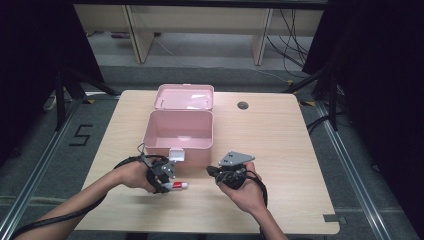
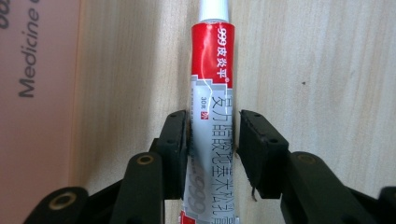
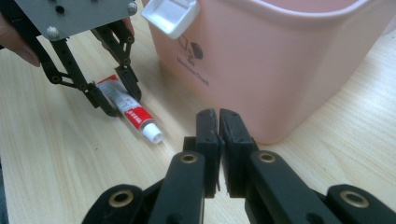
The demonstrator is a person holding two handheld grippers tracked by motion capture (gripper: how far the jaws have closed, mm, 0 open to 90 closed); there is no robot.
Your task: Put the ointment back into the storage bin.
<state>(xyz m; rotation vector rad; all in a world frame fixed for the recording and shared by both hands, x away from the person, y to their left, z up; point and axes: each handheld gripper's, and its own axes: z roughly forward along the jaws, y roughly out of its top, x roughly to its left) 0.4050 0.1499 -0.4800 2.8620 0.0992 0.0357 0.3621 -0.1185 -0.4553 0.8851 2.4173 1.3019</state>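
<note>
A red, white and grey ointment tube lies flat on the wooden table, just in front of the open pink medicine box. My left gripper straddles the tube's middle. Its left pad touches the tube and a thin gap shows at the right pad, so it is open. In the high view the tube pokes out to the right of the left gripper. My right gripper hovers near the box's front right corner, shut with nothing between its pads. From there I see the left gripper over the tube.
The box's lid lies folded back behind it, and its white latch hangs at the front wall. A cable hole sits in the table behind the box on the right. Table legs and cables are on the floor beyond.
</note>
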